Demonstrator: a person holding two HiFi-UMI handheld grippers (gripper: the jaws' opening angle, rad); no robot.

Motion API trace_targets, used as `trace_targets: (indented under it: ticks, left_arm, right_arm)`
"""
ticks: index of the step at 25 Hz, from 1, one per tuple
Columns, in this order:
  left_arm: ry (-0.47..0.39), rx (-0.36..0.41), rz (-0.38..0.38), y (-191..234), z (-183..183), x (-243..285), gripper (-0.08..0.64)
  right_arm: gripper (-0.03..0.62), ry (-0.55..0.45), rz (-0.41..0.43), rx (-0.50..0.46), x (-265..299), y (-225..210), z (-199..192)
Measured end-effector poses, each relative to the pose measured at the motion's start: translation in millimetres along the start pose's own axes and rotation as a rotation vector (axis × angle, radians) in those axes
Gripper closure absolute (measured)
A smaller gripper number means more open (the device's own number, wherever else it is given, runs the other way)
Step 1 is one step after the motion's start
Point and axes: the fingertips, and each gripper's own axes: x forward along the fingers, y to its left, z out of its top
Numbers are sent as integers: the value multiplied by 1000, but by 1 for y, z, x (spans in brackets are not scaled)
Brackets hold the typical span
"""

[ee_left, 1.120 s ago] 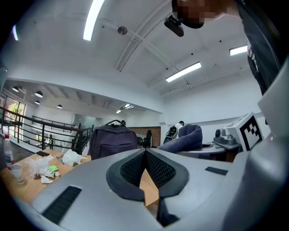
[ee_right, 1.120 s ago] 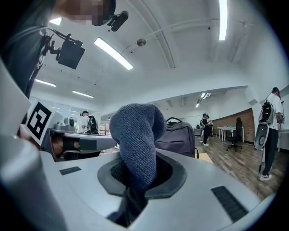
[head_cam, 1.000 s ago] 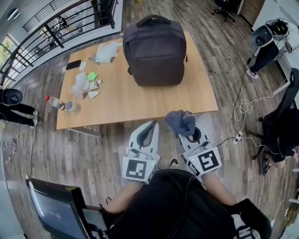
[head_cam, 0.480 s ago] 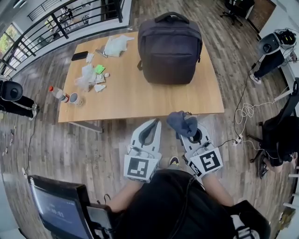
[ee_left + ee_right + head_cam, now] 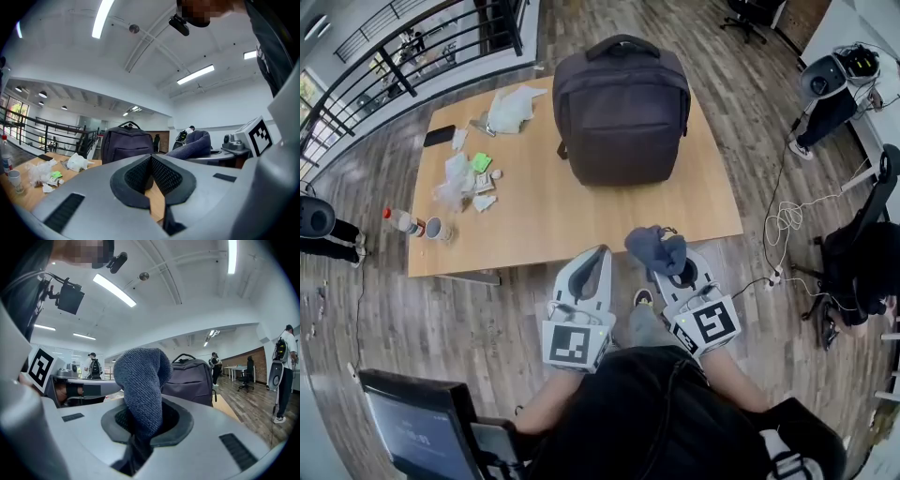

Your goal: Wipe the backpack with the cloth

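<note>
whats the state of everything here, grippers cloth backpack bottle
backpack: upright on the table, untouched
cloth: bunched, clamped in the right gripper, clear of the backpack
right gripper: shut on the cloth
left gripper: shut, empty
bottle: upright, capped

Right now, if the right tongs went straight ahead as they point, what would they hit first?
Probably the backpack standing on the table; the held cloth would touch first. Depth is unclear.

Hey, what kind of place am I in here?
Likely an open-plan office or lab on a mezzanine: black railing, wood-plank floor, an office chair, and a wooden worktable holding the backpack.
</note>
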Motion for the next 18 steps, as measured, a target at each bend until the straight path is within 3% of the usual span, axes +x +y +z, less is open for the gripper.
trace_targets:
  ticks: [10, 18]
  left_arm:
    - [43, 73, 24, -6, 1, 129, 549]
    - [75, 90, 61, 11, 2, 171, 549]
  right_arm:
    - [548, -18, 35, 50, 47, -116, 1]
    - [548, -22, 57, 46, 85, -153, 3]
